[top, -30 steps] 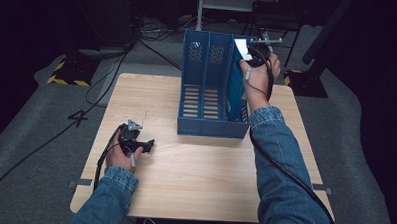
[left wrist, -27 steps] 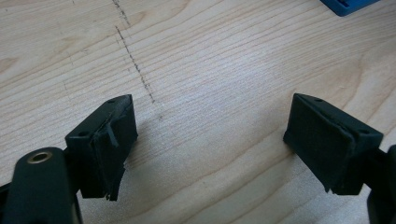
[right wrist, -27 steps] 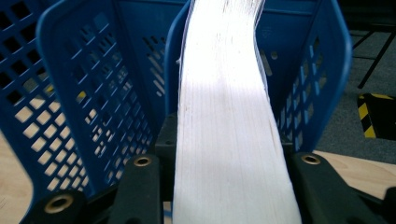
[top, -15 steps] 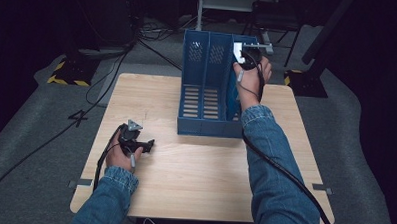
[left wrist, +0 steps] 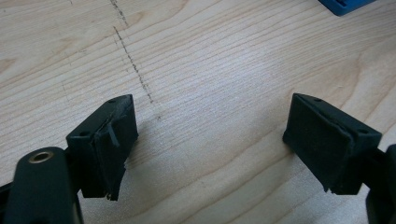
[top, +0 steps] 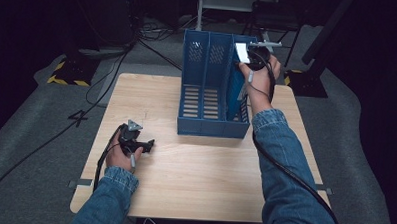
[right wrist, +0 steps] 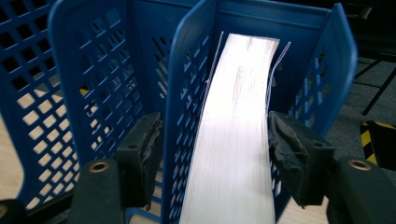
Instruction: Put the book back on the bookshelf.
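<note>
Dark floor and tangled cables surround a pale wooden table, where a person in denim sleeves works with a gripper in each hand. At the far side of the table the right gripper hangs over the top of a blue file rack, and its jaws have just been opening: they now stand apart on either side of a thick book, the left pad outside the blue divider and the right pad just beside the book's edge, pressing on nothing. The book stands on end in the rack's right-hand compartment, its white page edges facing up and bowing slightly between the divider and the rack's outer wall. In the high view the right gripper sits at the rack's back right corner with the book's white top just beside it. The rack's other two compartments lie to the left, their walls perforated. Well apart from all this, near the table's front left, the left gripper rests low over bare wood with its jaws spread wide and nothing between them; a corner of the blue rack shows at the far edge of its view.
</note>
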A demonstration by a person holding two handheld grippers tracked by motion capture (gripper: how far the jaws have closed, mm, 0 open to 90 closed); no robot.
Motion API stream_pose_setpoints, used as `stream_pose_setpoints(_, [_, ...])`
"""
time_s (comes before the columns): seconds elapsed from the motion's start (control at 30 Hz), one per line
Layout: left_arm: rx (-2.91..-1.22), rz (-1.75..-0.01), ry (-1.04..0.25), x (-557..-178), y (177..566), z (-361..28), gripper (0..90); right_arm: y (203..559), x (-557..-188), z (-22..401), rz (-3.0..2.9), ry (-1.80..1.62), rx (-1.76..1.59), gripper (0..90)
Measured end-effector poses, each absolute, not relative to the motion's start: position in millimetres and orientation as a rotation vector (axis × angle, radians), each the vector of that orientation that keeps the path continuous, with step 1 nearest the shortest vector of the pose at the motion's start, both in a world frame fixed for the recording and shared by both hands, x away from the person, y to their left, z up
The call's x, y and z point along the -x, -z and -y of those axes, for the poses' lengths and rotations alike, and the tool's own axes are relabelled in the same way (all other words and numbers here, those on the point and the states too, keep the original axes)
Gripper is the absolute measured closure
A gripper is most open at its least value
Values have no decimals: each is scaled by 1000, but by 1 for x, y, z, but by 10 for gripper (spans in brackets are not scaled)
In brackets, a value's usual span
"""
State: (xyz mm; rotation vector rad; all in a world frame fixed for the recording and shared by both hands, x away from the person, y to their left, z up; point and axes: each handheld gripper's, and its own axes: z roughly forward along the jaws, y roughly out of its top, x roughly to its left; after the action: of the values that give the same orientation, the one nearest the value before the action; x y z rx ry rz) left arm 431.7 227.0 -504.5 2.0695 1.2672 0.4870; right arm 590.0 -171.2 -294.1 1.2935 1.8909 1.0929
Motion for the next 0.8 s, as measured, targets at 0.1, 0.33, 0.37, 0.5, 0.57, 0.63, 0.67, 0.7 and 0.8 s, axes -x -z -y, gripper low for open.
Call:
stream_pose_setpoints(0.1, [-2069,-1269,-486,-431,504,-227,173,289,-581,175,-1892,-1106,-1260,352])
stream_pose_setpoints(0.33, [-2078,-1264,-483,-430,504,-227,172,280,-551,186,-1941,-1109,-1151,332])
stream_pose_setpoints(0.37, [-2073,-1262,-482,-429,504,-226,172,279,-546,188,-1951,-1123,-1143,332])
stream_pose_setpoints(0.5, [-2080,-1251,-479,-427,504,-227,171,278,-528,197,-2008,-1180,-1113,332])
stream_pose_setpoints(0.57, [-2085,-1247,-474,-427,504,-227,170,278,-518,202,-2027,-1183,-1083,331])
stream_pose_setpoints(0.63, [-2086,-1244,-472,-427,504,-228,169,278,-508,207,-2049,-1168,-1055,331])
stream_pose_setpoints(0.67, [-2086,-1243,-472,-427,504,-228,169,279,-503,210,-2057,-1177,-1053,331])
stream_pose_setpoints(0.7, [-2086,-1244,-472,-427,504,-228,169,279,-499,213,-2070,-1190,-1049,331])
stream_pose_setpoints(0.8, [-2087,-1244,-471,-427,504,-228,169,281,-486,222,-2090,-1219,-1054,331])
